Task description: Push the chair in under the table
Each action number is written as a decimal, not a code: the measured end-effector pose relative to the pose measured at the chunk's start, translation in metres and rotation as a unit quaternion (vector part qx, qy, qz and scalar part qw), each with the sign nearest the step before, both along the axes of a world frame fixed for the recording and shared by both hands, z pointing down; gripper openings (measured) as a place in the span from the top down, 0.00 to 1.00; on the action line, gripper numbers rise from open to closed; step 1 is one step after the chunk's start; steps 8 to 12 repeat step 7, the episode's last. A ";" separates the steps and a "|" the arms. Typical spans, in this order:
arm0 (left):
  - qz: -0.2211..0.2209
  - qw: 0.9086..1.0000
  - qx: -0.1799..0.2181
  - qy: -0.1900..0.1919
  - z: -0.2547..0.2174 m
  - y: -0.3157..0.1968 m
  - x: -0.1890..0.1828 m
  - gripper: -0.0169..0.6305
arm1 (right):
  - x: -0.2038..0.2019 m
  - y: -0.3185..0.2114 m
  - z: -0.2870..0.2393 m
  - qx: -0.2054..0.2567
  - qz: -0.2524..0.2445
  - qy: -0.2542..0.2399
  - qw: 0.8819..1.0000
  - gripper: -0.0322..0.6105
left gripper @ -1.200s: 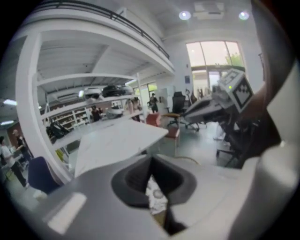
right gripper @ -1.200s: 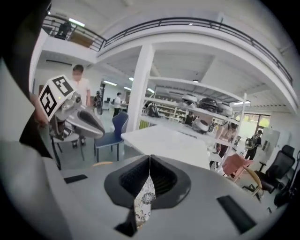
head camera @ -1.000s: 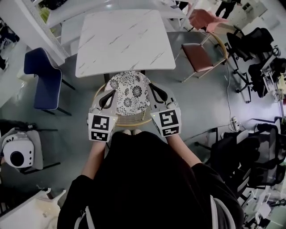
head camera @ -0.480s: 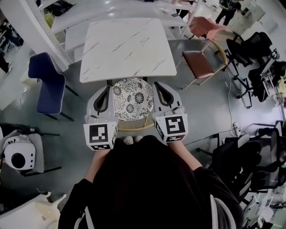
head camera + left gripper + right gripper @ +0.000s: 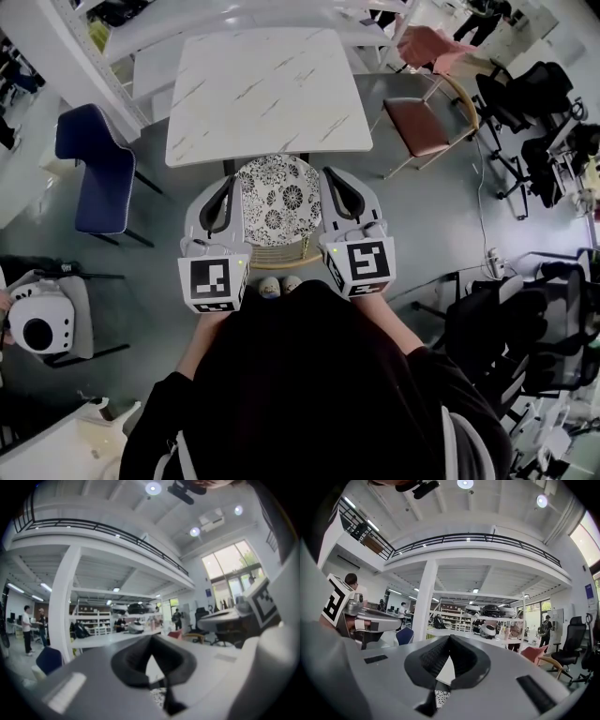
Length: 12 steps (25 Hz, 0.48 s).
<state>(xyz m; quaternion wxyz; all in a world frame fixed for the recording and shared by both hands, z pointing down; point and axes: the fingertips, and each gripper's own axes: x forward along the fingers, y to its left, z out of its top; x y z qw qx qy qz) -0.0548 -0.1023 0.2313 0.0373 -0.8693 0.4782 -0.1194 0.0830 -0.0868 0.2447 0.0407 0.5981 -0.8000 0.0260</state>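
Left gripper (image 5: pixel 223 192) and right gripper (image 5: pixel 336 187) have risen beside the floral chair (image 5: pixel 275 192), fingers closed, empty. Seat only meets the marble bench (image 5: pixel 262 89) edge, so the push looks unfinished.

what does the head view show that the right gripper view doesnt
Only the head view: the whole flowered chair at the near edge of the marble table, and the person's shoes below it. Only the right gripper view: the ceiling lights, the balcony railing and the white pillar. Both: the right claw, shut with nothing in it, the left claw, the blue chair and a patch of the flowered seat.
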 end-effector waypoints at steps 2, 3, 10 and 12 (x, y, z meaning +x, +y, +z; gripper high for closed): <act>0.001 1.000 -0.002 0.000 0.002 -0.001 0.000 0.96 | 0.000 -0.001 0.001 0.000 0.000 0.002 1.000 0.92; 0.002 1.000 -0.003 0.001 0.002 -0.002 0.001 0.96 | 0.000 -0.002 0.001 0.000 -0.001 0.003 1.000 0.92; 0.006 1.000 -0.006 0.002 0.002 -0.006 0.003 0.96 | 0.000 -0.006 0.001 -0.003 -0.002 0.004 1.000 0.92; 0.006 1.000 -0.006 0.002 0.002 -0.006 0.003 0.96 | 0.000 -0.006 0.001 -0.003 -0.002 0.004 1.000 0.92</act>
